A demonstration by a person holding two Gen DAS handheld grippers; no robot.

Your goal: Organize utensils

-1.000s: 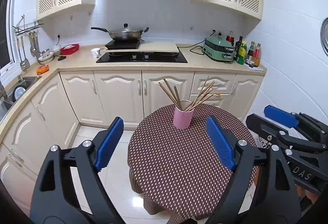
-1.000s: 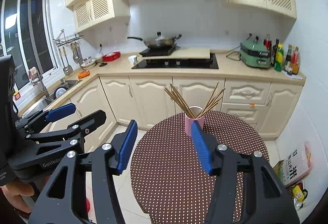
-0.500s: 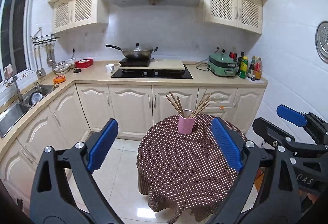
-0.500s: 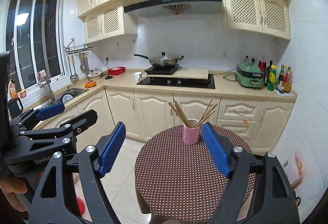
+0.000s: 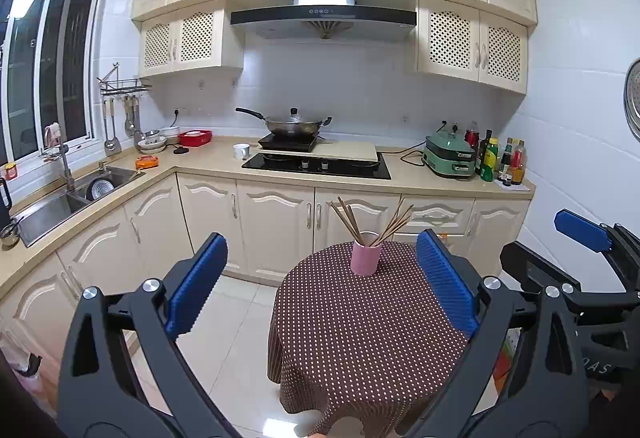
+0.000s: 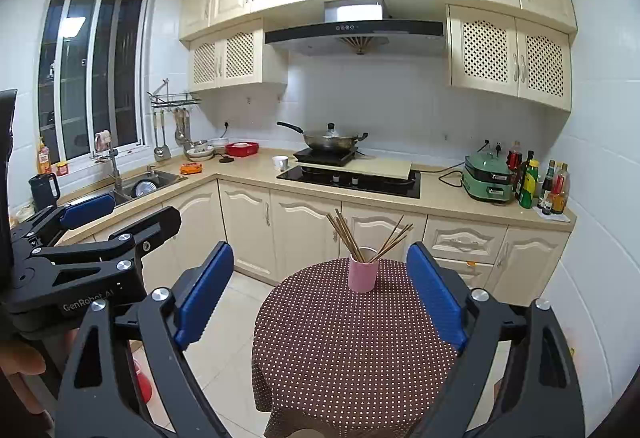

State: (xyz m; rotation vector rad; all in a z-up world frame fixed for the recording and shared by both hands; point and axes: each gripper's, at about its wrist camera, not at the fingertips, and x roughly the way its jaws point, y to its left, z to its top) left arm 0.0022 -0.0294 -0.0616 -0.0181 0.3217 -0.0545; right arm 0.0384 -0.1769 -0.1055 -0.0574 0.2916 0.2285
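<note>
A pink cup (image 5: 365, 257) (image 6: 363, 273) stands upright near the far edge of a small round table with a brown dotted cloth (image 5: 360, 334) (image 6: 344, 350). Several wooden chopsticks (image 5: 352, 222) (image 6: 348, 234) fan out of it. My left gripper (image 5: 320, 278) hangs well back from the table, its jaws still opening with nothing between them. My right gripper (image 6: 320, 288) is likewise back from the cup, jaws opening and empty. Each gripper shows at the edge of the other's view: the right one (image 5: 580, 234) and the left one (image 6: 86, 205).
Cream cabinets and a counter (image 5: 208, 163) run behind the table, with a hob and wok (image 5: 296, 125), a green appliance (image 5: 450, 155), bottles (image 5: 500, 161) and a sink (image 5: 60, 197). White floor tiles (image 5: 236, 322) lie left of the table. A hand (image 6: 20, 362) shows at lower left.
Both grippers have pulled back and risen away from the table, so the cup looks smaller and farther. Both pairs of jaws have spread wider, the right one most.
</note>
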